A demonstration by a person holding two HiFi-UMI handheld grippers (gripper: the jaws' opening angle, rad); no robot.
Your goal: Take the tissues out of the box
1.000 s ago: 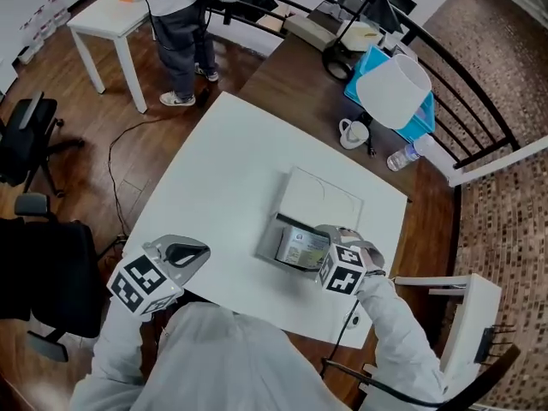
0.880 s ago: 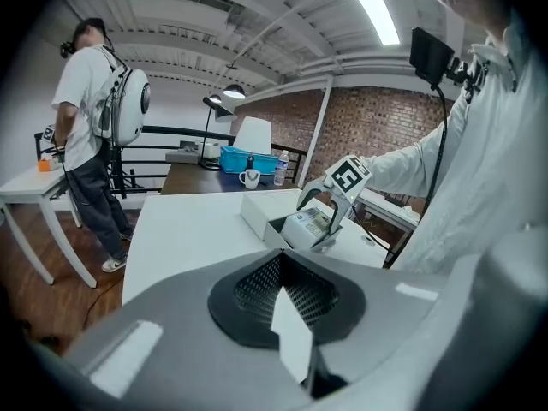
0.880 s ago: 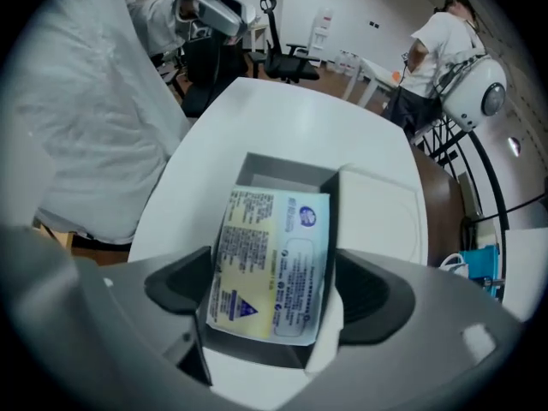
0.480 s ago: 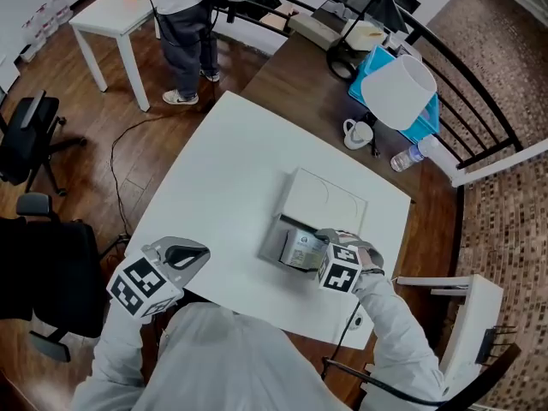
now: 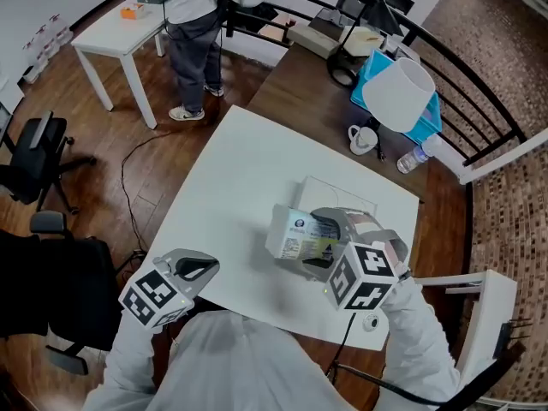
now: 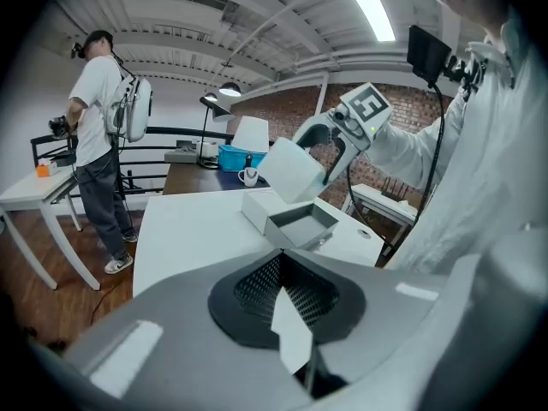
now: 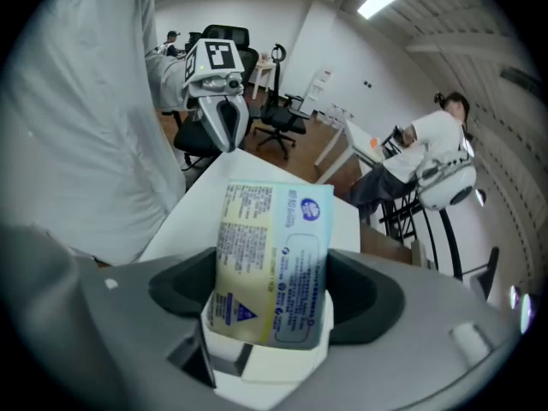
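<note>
Your right claw (image 7: 267, 341) gripped the tissue pack (image 7: 274, 264). Only the left gripper view showed the open box (image 6: 295, 225), which the pack mostly hid overhead. Your left claw (image 6: 291, 349) was closed, empty.

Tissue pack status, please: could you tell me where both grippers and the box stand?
Right gripper shut on tissue pack, held above open box. Left gripper shut, empty, near table edge. Nothing in the way.
</note>
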